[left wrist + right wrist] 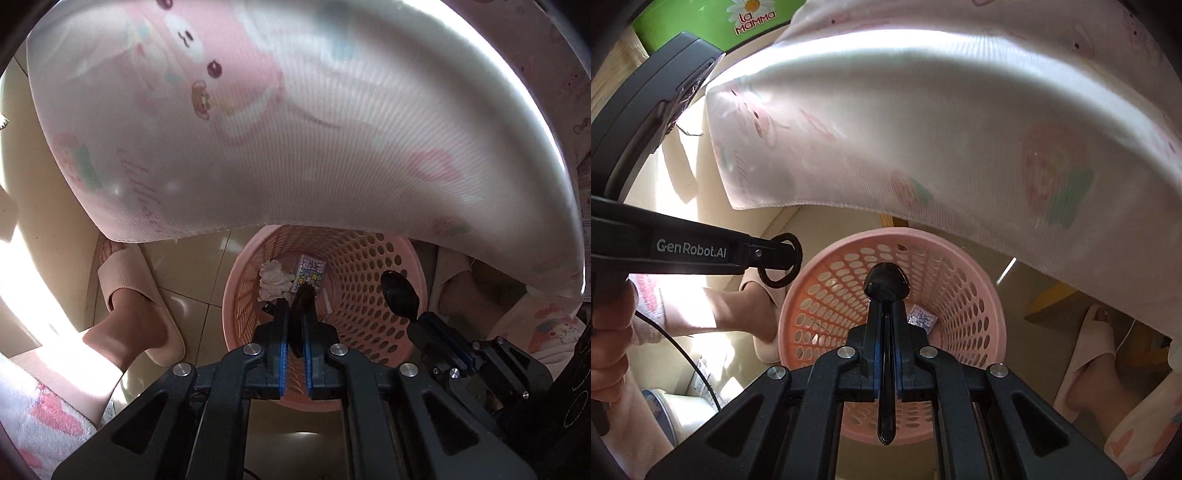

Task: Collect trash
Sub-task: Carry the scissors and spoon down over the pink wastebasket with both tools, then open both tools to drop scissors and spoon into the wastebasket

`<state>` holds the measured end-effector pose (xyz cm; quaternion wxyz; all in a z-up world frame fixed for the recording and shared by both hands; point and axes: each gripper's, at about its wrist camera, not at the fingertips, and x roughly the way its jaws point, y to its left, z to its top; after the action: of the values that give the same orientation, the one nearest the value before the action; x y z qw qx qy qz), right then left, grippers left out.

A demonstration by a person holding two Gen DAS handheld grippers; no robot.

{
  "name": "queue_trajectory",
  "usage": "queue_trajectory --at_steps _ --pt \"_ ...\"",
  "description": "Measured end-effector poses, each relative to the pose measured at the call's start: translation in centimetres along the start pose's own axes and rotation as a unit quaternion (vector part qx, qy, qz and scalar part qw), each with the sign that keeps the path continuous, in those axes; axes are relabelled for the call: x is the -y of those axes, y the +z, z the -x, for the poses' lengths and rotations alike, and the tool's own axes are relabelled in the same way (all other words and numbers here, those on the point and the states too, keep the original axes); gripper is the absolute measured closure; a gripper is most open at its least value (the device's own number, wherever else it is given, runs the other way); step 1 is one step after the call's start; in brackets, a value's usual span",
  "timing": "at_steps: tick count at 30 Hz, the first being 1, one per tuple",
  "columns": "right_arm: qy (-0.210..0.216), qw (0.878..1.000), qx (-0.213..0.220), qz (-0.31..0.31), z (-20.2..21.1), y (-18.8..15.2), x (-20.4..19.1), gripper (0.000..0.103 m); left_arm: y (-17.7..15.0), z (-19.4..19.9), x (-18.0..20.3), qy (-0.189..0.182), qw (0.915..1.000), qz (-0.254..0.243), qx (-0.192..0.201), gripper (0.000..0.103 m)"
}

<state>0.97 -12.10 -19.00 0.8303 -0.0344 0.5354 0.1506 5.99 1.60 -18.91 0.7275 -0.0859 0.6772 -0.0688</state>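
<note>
A pink perforated basket (236, 295) stands on the tiled floor under both grippers. Inside it lie a crumpled white tissue (273, 282) and a small printed packet (310, 273). My left gripper (295, 306) points down over the basket's mouth, shut on a black ring-shaped hair tie (779, 260). My right gripper (886, 310) is shut on the handle of a black plastic spoon (886, 284), whose bowl hangs over the basket (960, 266). The left wrist view shows the spoon (400, 291) and the right gripper (421, 319) at the basket's right side. The packet (921, 319) is partly hidden behind a finger.
A white and pink cartoon-print tablecloth (295, 129) overhangs the basket from above. A person's feet in pink slippers (140, 295) stand on either side of the basket. A green box (701, 22) is at the top left, a white tub (676, 410) on the floor at lower left.
</note>
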Motion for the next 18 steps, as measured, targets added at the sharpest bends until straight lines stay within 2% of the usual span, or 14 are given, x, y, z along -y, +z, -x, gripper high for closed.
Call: queue_trajectory --at_steps 7,12,13,14,16,18 --pt "-0.026 1.0 -0.002 0.014 -2.8 -1.3 0.3 0.097 -1.0 -2.2 0.1 0.018 0.9994 -0.024 -0.02 0.098" --pt "-0.022 0.999 -0.028 0.008 -4.2 -1.9 0.8 0.093 -1.2 -2.5 -0.2 0.019 0.9995 -0.011 -0.024 0.09" --pt "-0.027 0.999 -0.034 0.002 -4.3 -1.9 1.2 0.082 -1.2 -2.3 0.0 0.03 0.9993 -0.016 -0.017 0.077" --pt "-0.033 0.999 -0.035 -0.004 -4.3 -1.8 1.5 0.069 -1.1 -2.0 0.2 0.042 0.9989 -0.02 -0.01 0.057" --pt "-0.04 0.999 -0.019 -0.012 -3.6 -1.8 1.9 0.057 -1.0 -0.9 0.3 0.062 0.9978 -0.021 0.014 0.045" --pt "-0.053 0.998 -0.009 -0.01 -2.7 -1.5 2.0 0.056 -0.9 0.5 0.5 0.065 0.9971 -0.02 0.033 0.045"
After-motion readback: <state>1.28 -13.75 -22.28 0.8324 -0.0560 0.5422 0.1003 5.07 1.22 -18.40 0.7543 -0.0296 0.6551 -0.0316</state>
